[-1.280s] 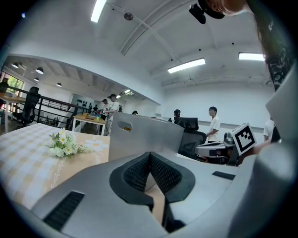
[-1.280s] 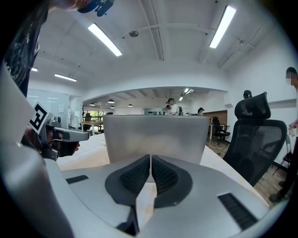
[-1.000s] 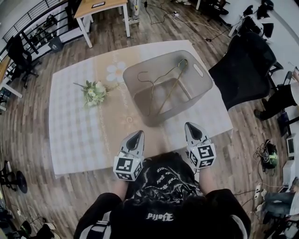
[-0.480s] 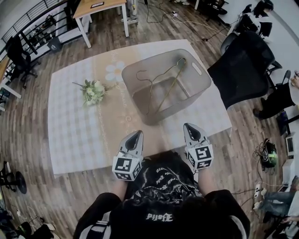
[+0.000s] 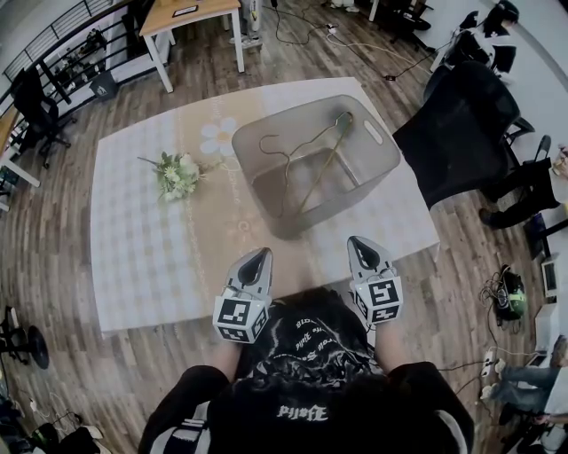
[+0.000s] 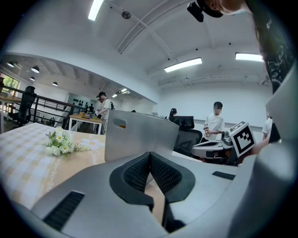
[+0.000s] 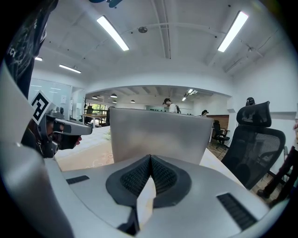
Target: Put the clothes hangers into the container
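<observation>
A grey plastic container stands on the table, right of middle. Two thin wire clothes hangers lie inside it, leaning across its floor and walls. My left gripper hovers at the table's near edge, shut and empty, its tips pointing at the container. My right gripper is beside it, also shut with nothing between its pads, facing the container's near wall. In the left gripper view the right gripper's marker cube shows at the right. The hangers are hidden in both gripper views.
A small bunch of white flowers lies left of the container on the checked tablecloth. A black office chair stands at the table's right side. A wooden desk is beyond the far edge. People stand in the background.
Both grippers have barely moved; the view has shifted very slightly. The hangers lie in the container as before.
</observation>
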Demonstrator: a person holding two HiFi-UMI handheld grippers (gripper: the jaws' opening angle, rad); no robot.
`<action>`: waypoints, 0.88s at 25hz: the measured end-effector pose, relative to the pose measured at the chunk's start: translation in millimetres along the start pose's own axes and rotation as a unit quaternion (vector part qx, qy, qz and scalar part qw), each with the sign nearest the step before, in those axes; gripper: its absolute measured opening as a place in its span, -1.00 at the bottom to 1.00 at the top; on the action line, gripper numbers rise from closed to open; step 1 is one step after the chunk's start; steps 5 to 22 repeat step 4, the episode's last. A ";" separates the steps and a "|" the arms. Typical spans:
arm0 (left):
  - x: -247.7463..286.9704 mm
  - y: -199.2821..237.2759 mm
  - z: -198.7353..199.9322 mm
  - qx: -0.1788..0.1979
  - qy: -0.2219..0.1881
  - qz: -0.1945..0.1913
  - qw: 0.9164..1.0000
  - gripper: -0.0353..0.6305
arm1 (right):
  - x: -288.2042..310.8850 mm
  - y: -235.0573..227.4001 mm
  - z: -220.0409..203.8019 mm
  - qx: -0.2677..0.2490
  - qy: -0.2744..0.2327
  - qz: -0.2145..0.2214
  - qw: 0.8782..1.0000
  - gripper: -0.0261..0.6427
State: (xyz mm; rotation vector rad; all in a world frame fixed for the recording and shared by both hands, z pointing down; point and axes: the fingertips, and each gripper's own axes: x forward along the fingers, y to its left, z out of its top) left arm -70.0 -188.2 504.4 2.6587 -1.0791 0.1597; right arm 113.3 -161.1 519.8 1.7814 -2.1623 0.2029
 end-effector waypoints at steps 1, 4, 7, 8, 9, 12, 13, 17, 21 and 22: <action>-0.3 1.1 0.1 -0.002 0.001 0.001 1.000 -0.83 | 0.3 0.8 0.0 -0.001 0.001 0.001 1.000 -0.90; -1.3 3.6 0.7 -0.006 0.002 0.003 1.000 -0.83 | 1.2 3.4 0.4 -0.005 0.005 0.004 1.000 -0.90; -1.3 3.6 0.7 -0.006 0.002 0.003 1.000 -0.83 | 1.2 3.4 0.4 -0.005 0.005 0.004 1.000 -0.90; -1.3 3.6 0.7 -0.006 0.002 0.003 1.000 -0.83 | 1.2 3.4 0.4 -0.005 0.005 0.004 1.000 -0.90; -1.3 3.6 0.7 -0.006 0.002 0.003 1.000 -0.83 | 1.2 3.4 0.4 -0.005 0.005 0.004 1.000 -0.90; -1.3 3.6 0.7 -0.006 0.002 0.003 1.000 -0.83 | 1.2 3.4 0.4 -0.005 0.005 0.004 1.000 -0.90; -1.3 3.6 0.7 -0.006 0.002 0.003 1.000 -0.83 | 1.2 3.4 0.4 -0.005 0.005 0.004 1.000 -0.90; -1.3 3.6 0.7 -0.006 0.002 0.003 1.000 -0.83 | 1.2 3.4 0.4 -0.005 0.005 0.004 1.000 -0.90; -1.3 3.6 0.7 -0.006 0.002 0.003 1.000 -0.83 | 1.2 3.4 0.4 -0.005 0.005 0.004 1.000 -0.90; -1.3 3.6 0.7 -0.006 0.002 0.003 1.000 -0.83 | 1.2 3.4 0.4 -0.005 0.005 0.004 1.000 -0.90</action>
